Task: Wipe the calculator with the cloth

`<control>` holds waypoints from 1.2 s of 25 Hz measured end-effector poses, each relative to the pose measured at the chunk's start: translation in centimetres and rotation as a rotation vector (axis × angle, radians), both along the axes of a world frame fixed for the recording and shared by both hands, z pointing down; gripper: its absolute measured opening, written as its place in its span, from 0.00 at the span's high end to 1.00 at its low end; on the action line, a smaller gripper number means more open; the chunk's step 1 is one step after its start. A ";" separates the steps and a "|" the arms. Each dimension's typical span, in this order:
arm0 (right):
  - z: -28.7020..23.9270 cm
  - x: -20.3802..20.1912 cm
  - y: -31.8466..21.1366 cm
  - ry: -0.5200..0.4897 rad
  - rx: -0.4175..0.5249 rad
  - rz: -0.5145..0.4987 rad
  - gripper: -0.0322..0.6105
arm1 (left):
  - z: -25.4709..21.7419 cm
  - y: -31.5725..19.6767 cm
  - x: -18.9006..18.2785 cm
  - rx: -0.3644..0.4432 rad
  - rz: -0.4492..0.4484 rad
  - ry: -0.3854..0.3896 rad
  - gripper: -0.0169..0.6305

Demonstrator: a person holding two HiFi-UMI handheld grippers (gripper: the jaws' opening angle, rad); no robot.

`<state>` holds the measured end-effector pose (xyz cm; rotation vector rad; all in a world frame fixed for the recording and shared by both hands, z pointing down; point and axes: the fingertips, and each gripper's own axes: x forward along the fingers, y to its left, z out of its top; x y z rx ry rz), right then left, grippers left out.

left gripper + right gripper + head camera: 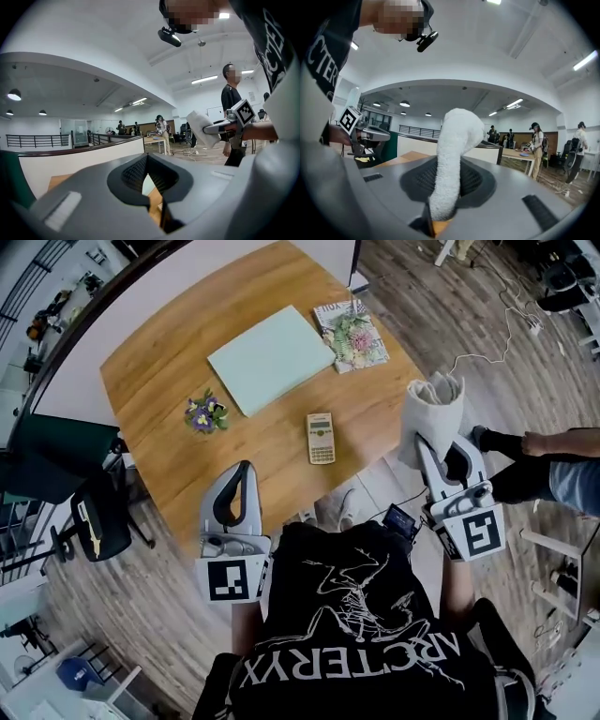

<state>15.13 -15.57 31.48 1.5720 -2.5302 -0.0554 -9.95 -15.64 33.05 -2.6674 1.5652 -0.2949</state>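
Right gripper (433,454) clamped on white cloth (457,154), held up off table's near-right corner; cloth stands bunched above jaws. Left gripper (241,470) empty, jaw tips together, hovering at table's near edge. Calculator (321,438) lies flat on wooden table (150,362), untouched, between both grippers, near front edge. Mint-green sheet (270,359) behind it, magazine (350,336) at right, small flower bunch (204,414) at left.

Your wooden table (159,371) fills the upper middle of the head view. On it lie a pale green sheet (270,357), a flowered magazine (350,335) just to its right, and a purple flower bunch (204,414) lower left. A black office chair (98,517) stands at the left edge.
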 end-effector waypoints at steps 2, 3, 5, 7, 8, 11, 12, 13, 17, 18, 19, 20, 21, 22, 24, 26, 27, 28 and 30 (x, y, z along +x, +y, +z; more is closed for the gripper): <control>0.3 -0.7 -0.5 0.019 0.001 -0.034 0.80 | 0.2 0.1 0.0 -0.004 -0.009 0.000 0.97; 0.6 -1.0 -0.8 0.040 -0.001 -0.049 0.80 | 0.3 0.2 -0.1 -0.007 -0.014 -0.002 0.97; 1.7 -1.8 -1.3 0.156 -0.007 -0.088 0.80 | 0.5 0.3 -0.2 -0.009 -0.023 -0.006 0.97; 3.6 -2.8 -2.1 0.305 -0.043 -0.132 0.80 | 0.5 0.2 -0.6 -0.008 -0.034 -0.006 0.97; 4.7 -3.6 -2.6 0.358 -0.073 -0.155 0.80 | 0.5 0.3 -0.8 -0.009 -0.040 -0.006 0.97; 8.2 -6.5 -4.5 0.474 -0.105 -0.264 0.80 | 0.5 0.6 -1.5 -0.013 -0.060 -0.004 0.97; 9.6 -7.4 -5.2 0.518 -0.107 -0.305 0.80 | 0.5 0.8 -1.8 -0.014 -0.068 -0.003 0.97; 11.1 -8.2 -5.9 0.557 -0.115 -0.340 0.80 | 0.6 1.1 -2.1 -0.016 -0.077 -0.003 0.97; 18.9 -11.2 -8.4 0.693 -0.198 -0.467 0.80 | 1.3 2.1 -3.5 -0.033 -0.122 -0.005 0.97; 20.9 -11.9 -8.9 0.731 -0.223 -0.497 0.80 | 1.3 2.3 -3.9 -0.034 -0.134 -0.007 0.97; 22.8 -12.4 -9.3 0.765 -0.248 -0.526 0.80 | 1.4 2.5 -4.3 -0.033 -0.148 -0.011 0.97; 24.5 -12.9 -9.5 0.794 -0.272 -0.553 0.80 | 1.5 2.7 -4.8 -0.034 -0.163 -0.017 0.97; 26.2 -13.3 -9.7 0.821 -0.296 -0.578 0.80 | 1.6 2.8 -5.4 -0.036 -0.180 -0.024 0.97; 27.8 -13.7 -9.8 0.849 -0.319 -0.603 0.80 | 1.6 3.1 -6.1 -0.039 -0.198 -0.030 0.97; 30.9 -14.3 -9.9 0.904 -0.361 -0.648 0.80 | 1.6 3.6 -7.5 -0.043 -0.236 -0.036 0.97; 33.7 -14.5 -10.3 0.953 -0.403 -0.673 0.80 | 1.5 3.9 -8.8 -0.044 -0.272 -0.040 0.97; 34.9 -14.5 -10.5 0.977 -0.419 -0.678 0.80 | 1.5 4.1 -9.3 -0.045 -0.287 -0.040 0.97; 36.0 -14.5 -10.8 1.000 -0.430 -0.680 0.80 | 1.5 4.3 -9.7 -0.046 -0.300 -0.040 0.97; 37.4 -14.3 -11.0 1.037 -0.445 -0.683 0.80 | 1.6 4.7 -10.4 -0.050 -0.320 -0.040 0.97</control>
